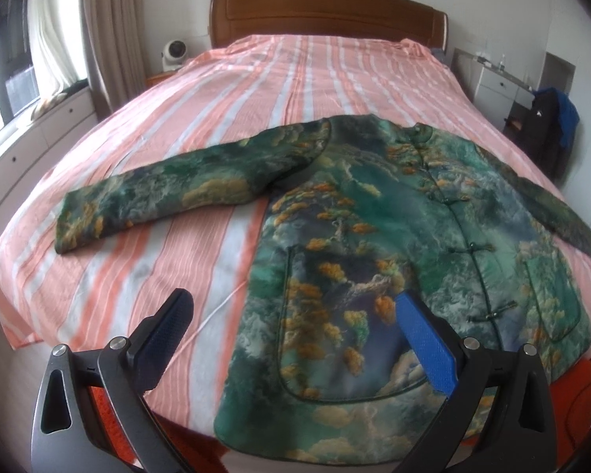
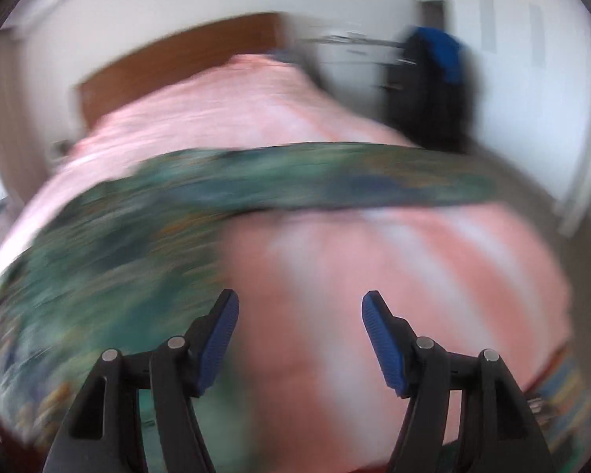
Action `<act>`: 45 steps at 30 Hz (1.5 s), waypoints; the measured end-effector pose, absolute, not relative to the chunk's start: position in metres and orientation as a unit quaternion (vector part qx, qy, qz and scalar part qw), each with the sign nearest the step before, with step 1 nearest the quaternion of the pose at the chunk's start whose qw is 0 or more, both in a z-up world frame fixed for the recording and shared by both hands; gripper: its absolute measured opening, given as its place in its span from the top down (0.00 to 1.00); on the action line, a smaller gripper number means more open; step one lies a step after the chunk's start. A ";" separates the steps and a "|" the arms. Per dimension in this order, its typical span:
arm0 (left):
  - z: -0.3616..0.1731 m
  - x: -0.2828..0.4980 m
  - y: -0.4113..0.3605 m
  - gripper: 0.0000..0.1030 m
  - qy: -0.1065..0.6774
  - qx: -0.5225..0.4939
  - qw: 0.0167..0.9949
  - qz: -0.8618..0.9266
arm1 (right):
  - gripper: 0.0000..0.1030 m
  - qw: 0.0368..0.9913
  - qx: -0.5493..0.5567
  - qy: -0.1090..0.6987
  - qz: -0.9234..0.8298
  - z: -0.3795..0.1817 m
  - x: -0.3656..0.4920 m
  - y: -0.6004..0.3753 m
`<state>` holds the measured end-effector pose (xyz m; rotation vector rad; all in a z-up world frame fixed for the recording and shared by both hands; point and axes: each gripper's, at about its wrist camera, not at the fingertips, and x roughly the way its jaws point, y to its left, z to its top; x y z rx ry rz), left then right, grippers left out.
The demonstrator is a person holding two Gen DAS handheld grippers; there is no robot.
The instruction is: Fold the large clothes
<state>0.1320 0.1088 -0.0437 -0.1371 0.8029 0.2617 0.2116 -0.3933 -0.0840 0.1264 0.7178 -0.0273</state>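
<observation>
Green unlabelled jacket [image 1: 394,236] flat on bed [image 1: 295,79]

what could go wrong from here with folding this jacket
1. The jacket hem hangs past the bed's near edge, so a tug could slide it off.
2. The right wrist view is motion-blurred; the open right gripper may miss the sleeve.
3. The open left gripper may pinch the striped sheet too.

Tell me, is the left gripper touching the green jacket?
Cannot tell. In the left wrist view the left gripper is open, its blue finger overlapping the jacket, but no gap or contact shows plainly.
</observation>
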 end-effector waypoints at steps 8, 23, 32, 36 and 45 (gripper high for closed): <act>-0.044 0.131 0.082 0.01 0.382 -0.043 0.917 0.108 | 0.26 0.938 -0.028 0.325 0.115 -0.100 0.154 -0.263; -0.029 0.119 0.080 0.01 0.347 -0.079 0.931 0.080 | 0.05 0.942 -0.069 0.291 0.152 -0.071 0.116 -0.226; -0.030 0.115 0.071 0.01 0.348 -0.051 0.932 0.081 | 0.01 0.947 -0.095 0.266 0.154 -0.065 0.109 -0.215; -0.030 0.115 0.071 0.01 0.350 -0.066 0.932 0.074 | 0.01 0.947 -0.098 0.263 0.159 -0.067 0.107 -0.214; -0.028 0.115 0.064 0.01 0.355 -0.052 0.931 0.063 | 0.01 0.943 -0.102 0.268 0.171 -0.070 0.106 -0.208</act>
